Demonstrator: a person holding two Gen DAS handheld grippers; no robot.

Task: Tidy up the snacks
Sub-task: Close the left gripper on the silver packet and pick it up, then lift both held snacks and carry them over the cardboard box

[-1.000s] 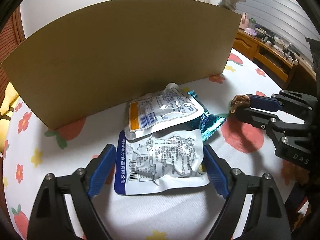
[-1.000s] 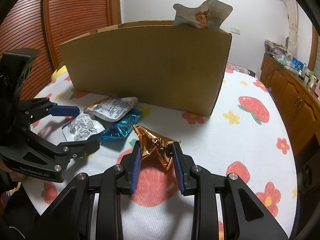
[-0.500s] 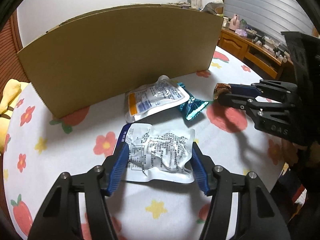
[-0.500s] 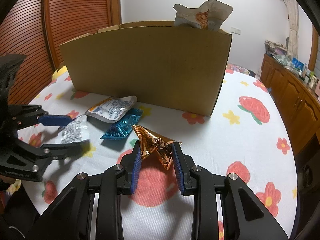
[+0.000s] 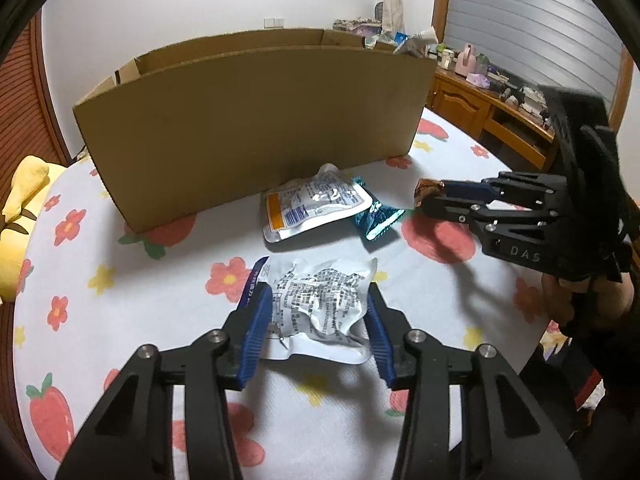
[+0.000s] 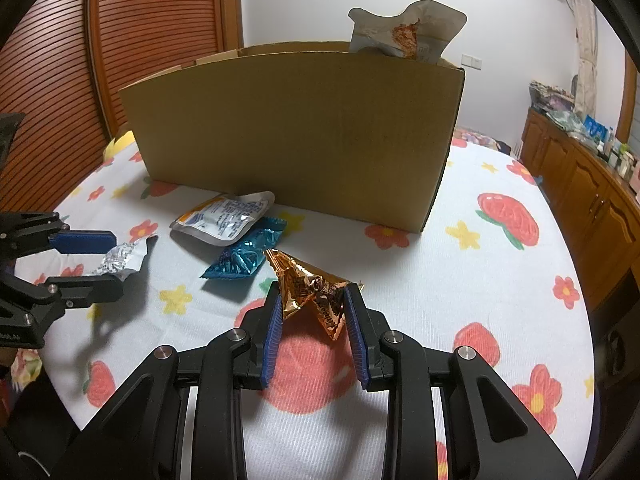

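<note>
The left gripper (image 5: 318, 320) is gripping a crumpled white snack pouch (image 5: 320, 304) between its blue pads, holding it just above the tabletop (image 5: 168, 264), while the right gripper (image 6: 312, 316) is clenching an orange foil snack (image 6: 314, 294) over a strawberry print. Lying between both and the box are a white-and-orange pouch (image 5: 312, 206) and a teal foil packet (image 5: 376, 220), the pouch overlapping the packet's upper end. The tabletop is wearing a white cloth printed with strawberries and flowers. A cardboard box (image 5: 256, 128) is standing open-topped behind the snacks, its long wall facing the grippers; a torn pouch (image 6: 404, 34) is sticking up from its right end, the rest of its contents being hidden by the wall. A wooden sideboard (image 6: 588, 184) carrying small clutter is running along the right of the room, ribbed wooden panelling (image 6: 120, 36) is standing at the left, and a yellow soft object (image 5: 20, 200) is lying at the table's left edge.
</note>
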